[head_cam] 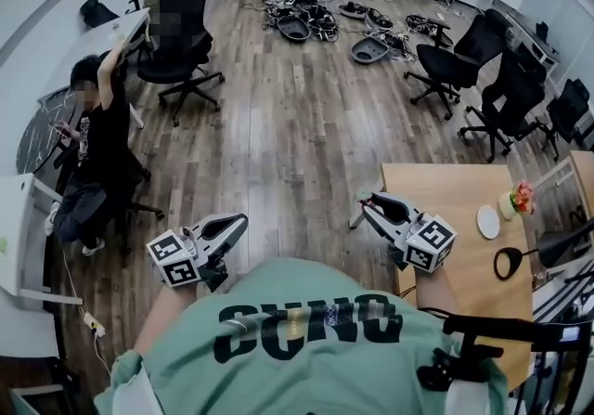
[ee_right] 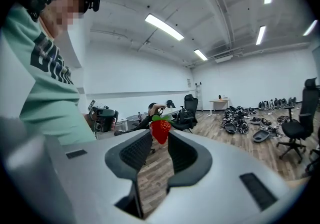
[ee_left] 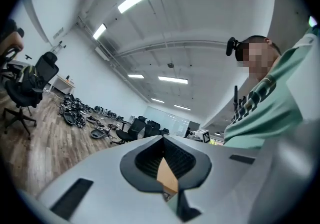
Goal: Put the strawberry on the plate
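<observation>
My right gripper [ee_right: 160, 135] is shut on a red strawberry [ee_right: 160, 131] with a green cap, pinched between the jaw tips. In the head view that gripper [head_cam: 365, 202] hovers at the near-left corner of the wooden table [head_cam: 445, 190]. The small white plate [head_cam: 488, 221] lies near the table's right side, well beyond the gripper. My left gripper [head_cam: 239, 221] hangs over the wood floor, left of my body. In its own view the left gripper [ee_left: 163, 140] has its jaw tips together and holds nothing.
A small pot of flowers [head_cam: 520, 200] stands beside the plate, and a black lamp [head_cam: 509, 263] nearer me. Black office chairs [head_cam: 445, 65] stand beyond the table and at the left [head_cam: 181, 32]. A seated person [head_cam: 97, 144] is at the left. Gear [head_cam: 306, 5] litters the far floor.
</observation>
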Demonstrator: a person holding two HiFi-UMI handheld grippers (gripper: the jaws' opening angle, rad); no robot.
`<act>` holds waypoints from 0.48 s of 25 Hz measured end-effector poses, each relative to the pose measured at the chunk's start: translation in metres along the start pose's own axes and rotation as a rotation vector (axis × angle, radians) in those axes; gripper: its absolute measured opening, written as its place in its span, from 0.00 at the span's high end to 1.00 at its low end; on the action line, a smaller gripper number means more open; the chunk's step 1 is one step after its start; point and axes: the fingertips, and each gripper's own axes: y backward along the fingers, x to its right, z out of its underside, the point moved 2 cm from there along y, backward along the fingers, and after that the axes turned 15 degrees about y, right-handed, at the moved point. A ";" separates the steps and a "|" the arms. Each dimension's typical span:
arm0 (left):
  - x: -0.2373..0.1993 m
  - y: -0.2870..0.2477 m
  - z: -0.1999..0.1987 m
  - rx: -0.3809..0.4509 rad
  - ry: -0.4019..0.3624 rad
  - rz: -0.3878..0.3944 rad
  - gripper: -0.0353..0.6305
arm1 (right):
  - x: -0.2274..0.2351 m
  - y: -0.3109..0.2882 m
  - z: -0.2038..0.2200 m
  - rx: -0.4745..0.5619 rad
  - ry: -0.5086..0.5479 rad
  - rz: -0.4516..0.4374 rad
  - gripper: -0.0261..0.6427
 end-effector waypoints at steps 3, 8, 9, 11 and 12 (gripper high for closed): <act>-0.008 -0.039 -0.021 0.038 -0.001 -0.027 0.95 | 0.065 -0.016 -0.013 0.014 0.030 -0.045 0.79; -0.042 -0.102 -0.054 0.107 -0.029 -0.089 0.95 | 0.161 -0.047 -0.017 0.069 0.078 -0.113 0.79; -0.047 -0.113 -0.056 0.124 -0.021 -0.089 0.95 | 0.174 -0.053 -0.014 0.076 0.080 -0.130 0.79; -0.053 -0.134 -0.055 0.121 -0.018 -0.096 0.95 | 0.196 -0.060 -0.007 0.087 0.079 -0.158 0.79; -0.057 -0.143 -0.054 0.112 -0.016 -0.104 0.95 | 0.206 -0.061 -0.003 0.090 0.073 -0.163 0.79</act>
